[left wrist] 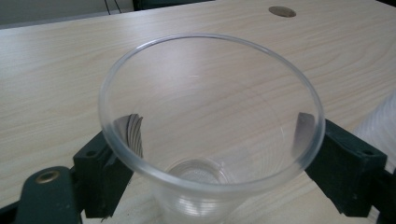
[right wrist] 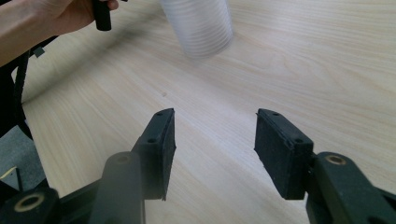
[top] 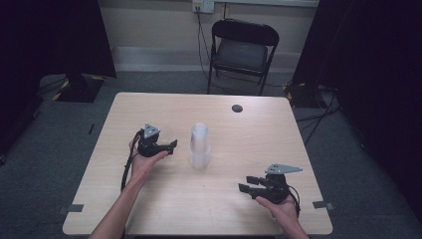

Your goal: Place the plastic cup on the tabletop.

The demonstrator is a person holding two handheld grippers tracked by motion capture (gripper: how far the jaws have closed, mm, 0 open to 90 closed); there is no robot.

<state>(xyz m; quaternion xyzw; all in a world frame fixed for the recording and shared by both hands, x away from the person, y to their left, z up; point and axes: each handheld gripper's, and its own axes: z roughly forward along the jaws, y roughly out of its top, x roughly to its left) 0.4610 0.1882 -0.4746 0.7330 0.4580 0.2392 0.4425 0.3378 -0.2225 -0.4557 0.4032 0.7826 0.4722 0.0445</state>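
While everything rides on it, desk [top: 149, 209]: pale wood, smooth and flat, so anything light that gets nudged can slide or roll a long way.
Stack of cups [top: 200, 147]: stands mid-desk between the two grippers and looks blurred, so I can't tell if it's steady. It's tall, narrow and light. One brush from a finger or the held cup could tip it, and the cups would scatter.
Left gripper [top: 171, 146]: sits just left of the stack with its fingers [left wrist: 343, 163] closed in on a clear cup, one pad on each side of the wall, below the rim. The risk is squeeze. Too much buckles the thin plastic, too little lets the cup slip out.
Right gripper [top: 247, 183]: rests low at the near right of the desk, well apart from the stack. Its fingers are spread wide with nothing between them. If it reaches in fast to brace the stack, it could knock it instead.
Clear cup [left wrist: 210, 116]: sits upright between the left fingers, mouth towards the camera, with the ribbed stack just beside it at the right edge. The wall is see-through and slick and the grip sits low. A tilt of the hand could pivot the cup or bump it into the stack.
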